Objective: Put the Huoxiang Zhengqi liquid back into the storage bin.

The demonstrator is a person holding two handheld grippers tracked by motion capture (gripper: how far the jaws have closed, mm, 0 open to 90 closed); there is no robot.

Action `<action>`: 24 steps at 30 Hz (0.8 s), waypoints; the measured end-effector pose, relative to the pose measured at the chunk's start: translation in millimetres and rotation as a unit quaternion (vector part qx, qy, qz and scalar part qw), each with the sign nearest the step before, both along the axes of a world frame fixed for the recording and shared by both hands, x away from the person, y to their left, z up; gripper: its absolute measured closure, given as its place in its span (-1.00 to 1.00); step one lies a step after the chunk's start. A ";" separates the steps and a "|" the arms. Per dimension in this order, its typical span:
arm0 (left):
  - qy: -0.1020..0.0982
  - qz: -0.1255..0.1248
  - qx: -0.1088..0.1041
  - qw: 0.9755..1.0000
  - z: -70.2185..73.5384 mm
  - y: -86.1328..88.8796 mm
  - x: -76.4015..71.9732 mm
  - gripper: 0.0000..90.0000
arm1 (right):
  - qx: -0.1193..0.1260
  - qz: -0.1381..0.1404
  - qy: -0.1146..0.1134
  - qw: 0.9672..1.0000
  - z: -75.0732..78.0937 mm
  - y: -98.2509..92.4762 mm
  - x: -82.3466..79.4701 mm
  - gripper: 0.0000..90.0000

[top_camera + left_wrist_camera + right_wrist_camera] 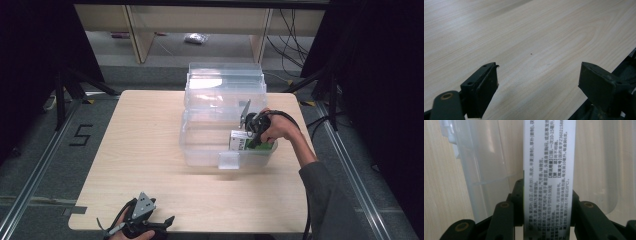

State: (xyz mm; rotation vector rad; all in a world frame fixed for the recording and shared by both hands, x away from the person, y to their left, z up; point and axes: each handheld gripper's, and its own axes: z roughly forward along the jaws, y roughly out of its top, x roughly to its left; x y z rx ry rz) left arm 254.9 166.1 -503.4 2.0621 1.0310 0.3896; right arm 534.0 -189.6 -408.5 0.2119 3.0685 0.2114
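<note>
Right gripper view has the right gripper (548, 202) with jaws clamped on a white-and-green printed cardboard box (549, 170), held inside the clear plastic bin (200, 150) at centre right of the high view, probably just above its floor. Tilting could catch a bin wall. Lower left, the left gripper (539, 82) rests wide open near the pale wooden tabletop (145, 150) edge, room all around.
</note>
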 end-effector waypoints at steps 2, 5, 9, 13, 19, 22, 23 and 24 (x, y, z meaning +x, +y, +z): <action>0.000 0.000 0.000 1.000 0.3 0.1 -0.1 -0.66 | -0.011 -0.015 0.009 1.000 0.3 1.7 -1.9 0.43; 0.001 -0.003 0.005 1.000 0.4 1.0 0.3 -0.66 | 0.000 0.004 0.005 1.000 -2.7 2.5 0.3 0.42; 0.000 0.000 -0.001 1.000 0.1 -0.2 -0.1 -0.67 | -0.018 -0.023 0.012 1.000 -2.3 2.4 -1.8 0.42; 0.002 -0.003 0.004 1.000 0.2 0.7 0.2 -0.66 | -0.003 0.003 0.006 1.000 -5.4 -0.6 3.3 0.41; 0.001 0.000 -0.001 1.000 0.0 -0.2 -0.2 -0.66 | -0.021 -0.033 0.018 0.999 -3.5 -0.6 -1.6 0.37; 0.000 0.000 -0.001 1.000 0.0 -0.1 0.1 -0.67 | 0.006 -0.019 0.012 1.000 2.9 -1.6 -0.3 0.24; 0.001 0.001 -0.002 1.000 -0.1 -0.5 -0.2 -0.67 | -0.004 -0.043 0.016 0.999 7.4 -1.7 -3.5 0.23; 0.000 -0.003 0.010 1.000 0.3 0.8 0.3 -0.67 | -0.001 -0.045 0.015 0.999 9.9 -2.8 -4.7 0.21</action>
